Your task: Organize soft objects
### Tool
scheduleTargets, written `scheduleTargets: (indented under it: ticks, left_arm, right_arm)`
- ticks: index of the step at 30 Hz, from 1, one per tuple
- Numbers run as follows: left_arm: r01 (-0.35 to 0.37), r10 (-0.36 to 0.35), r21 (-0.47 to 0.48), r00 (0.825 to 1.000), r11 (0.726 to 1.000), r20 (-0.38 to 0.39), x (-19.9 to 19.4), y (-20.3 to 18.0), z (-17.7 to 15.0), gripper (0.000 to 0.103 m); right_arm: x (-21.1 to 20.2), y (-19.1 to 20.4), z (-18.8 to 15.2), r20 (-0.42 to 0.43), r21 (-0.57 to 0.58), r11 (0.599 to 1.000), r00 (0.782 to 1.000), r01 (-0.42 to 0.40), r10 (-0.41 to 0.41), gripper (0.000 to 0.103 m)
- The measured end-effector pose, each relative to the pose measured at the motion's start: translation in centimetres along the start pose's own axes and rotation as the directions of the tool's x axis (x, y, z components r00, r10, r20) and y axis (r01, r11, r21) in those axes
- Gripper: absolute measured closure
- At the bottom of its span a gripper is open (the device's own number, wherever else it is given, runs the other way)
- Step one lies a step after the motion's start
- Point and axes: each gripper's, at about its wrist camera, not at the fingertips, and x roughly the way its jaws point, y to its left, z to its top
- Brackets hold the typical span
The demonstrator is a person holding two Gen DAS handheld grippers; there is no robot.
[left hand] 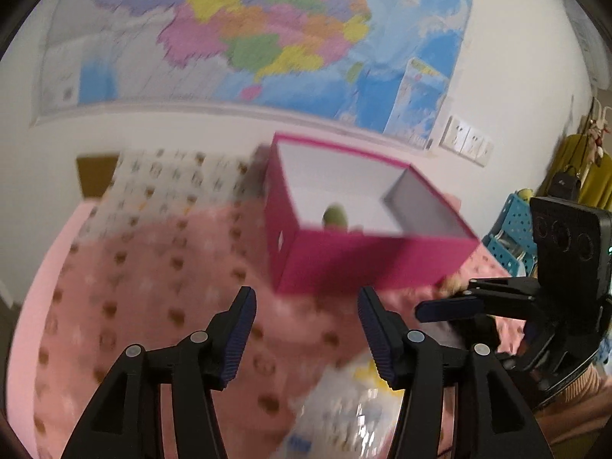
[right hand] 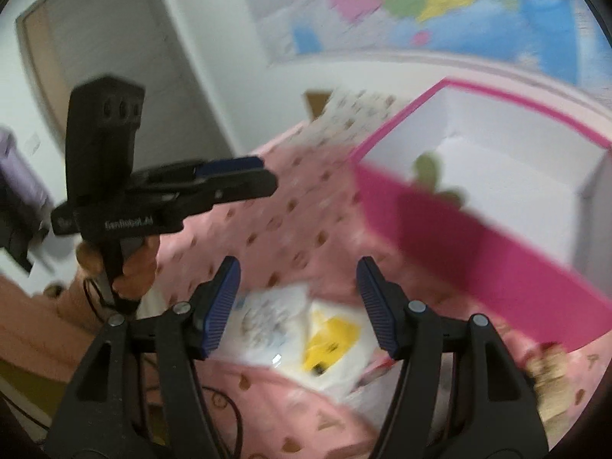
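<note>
So far I count one green soft toy (left hand: pixel 336 216) inside the pink box (left hand: pixel 367 264). Below the box, a white plastic-wrapped pack (right hand: pixel 306 338) waits on the blanket; my left gripper (left hand: pixel 306 329) and right gripper (right hand: pixel 298 306) gape empty.

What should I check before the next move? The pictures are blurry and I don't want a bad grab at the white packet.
1. Right tool open, nothing held: ok.
2. Left tool open, nothing held: ok.
3. White packet lies on the pink blanket, below and between the right tool's fingers: ok.
4. Pink box open on top, with room inside: ok; only a small green thing shows in it.
5. Tools apart from each other: ok.
6. Picture sharp enough to judge contact with the packet: not ok, motion blur.
</note>
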Motion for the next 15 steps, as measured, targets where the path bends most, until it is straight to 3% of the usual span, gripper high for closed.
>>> scheduleTargets:
  ticks: [8, 12, 15]
  left_arm:
    - [-0.023, 0.019, -0.071, 0.998, 0.997, -0.060, -1.9, 1.3, -4.9, 0.047]
    - [-0.023, 0.014, -0.111, 0.996, 0.994, -0.084, -2.5, 2.1, -6.9, 0.047]
    - [-0.035, 0.022, -0.124, 0.994, 0.992, -0.104, -2.8, 2.5, -7.8, 0.047]
  right_arm:
    - [5.6, 0.4, -2.4, -0.168, -0.024, 1.000, 0.986, -0.017, 0.013, 0.054]
    - [6.4, -0.1, -2.8, -0.194, -0.009, 1.000, 0.981, -0.013, 0.011, 0.058]
    - [6.7, 0.1, -3.1, -0.200, -0.020, 1.000, 0.980, -0.007, 0.003, 0.072]
